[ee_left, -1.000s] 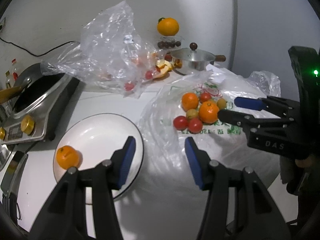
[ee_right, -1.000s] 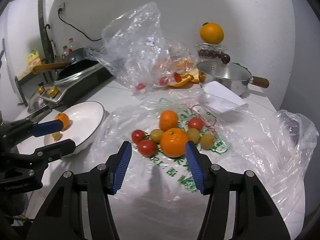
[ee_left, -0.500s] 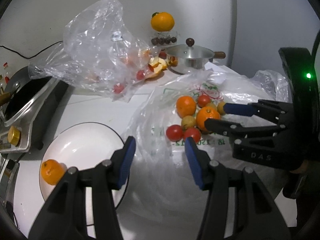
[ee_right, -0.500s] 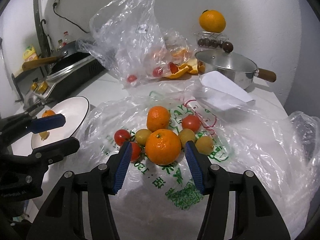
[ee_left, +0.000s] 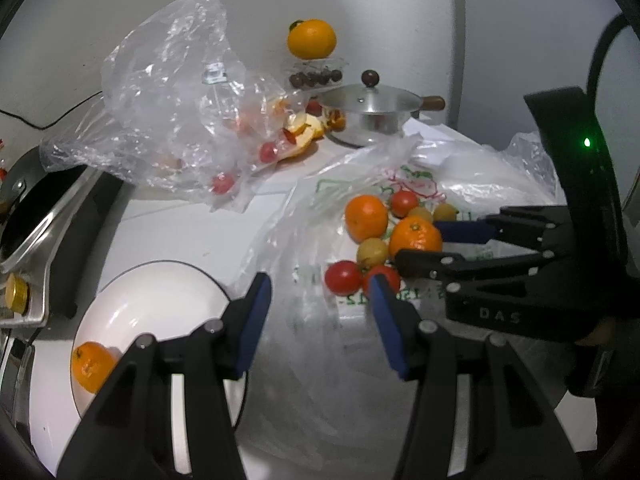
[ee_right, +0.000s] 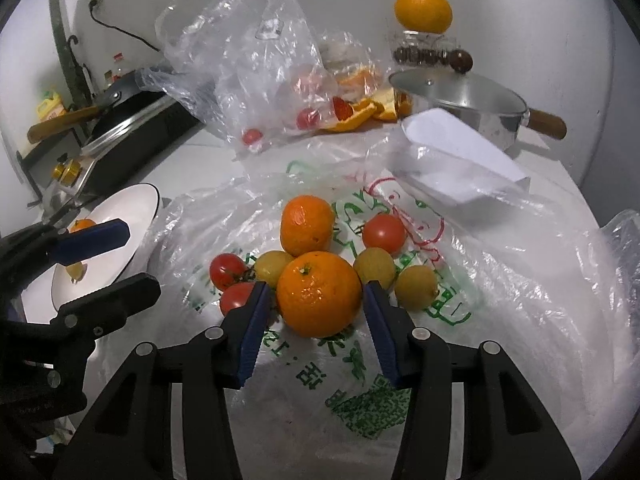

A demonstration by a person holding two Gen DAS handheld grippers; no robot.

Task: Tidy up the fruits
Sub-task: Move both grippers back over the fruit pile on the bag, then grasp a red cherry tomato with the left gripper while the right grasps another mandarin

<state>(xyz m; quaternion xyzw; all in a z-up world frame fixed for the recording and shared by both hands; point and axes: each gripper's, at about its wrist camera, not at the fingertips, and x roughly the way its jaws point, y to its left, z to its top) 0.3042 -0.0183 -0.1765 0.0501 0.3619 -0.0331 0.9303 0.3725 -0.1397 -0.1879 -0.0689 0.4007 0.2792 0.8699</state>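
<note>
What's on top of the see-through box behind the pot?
A big orange sits on top of the clear box. Inside the box are small dark round fruits. The pot hides the box's bottom, so what it stands on cannot be seen.

Both wrist cameras look steeply down along their fingers; the right sits close over the fruit pile [ee_right: 320, 272], which the left [ee_left: 384, 240] views from beside.

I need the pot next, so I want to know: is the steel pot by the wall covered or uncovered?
Covered. The steel pot has its lid sitting flat on the rim, with the dark round knob on top.
</note>
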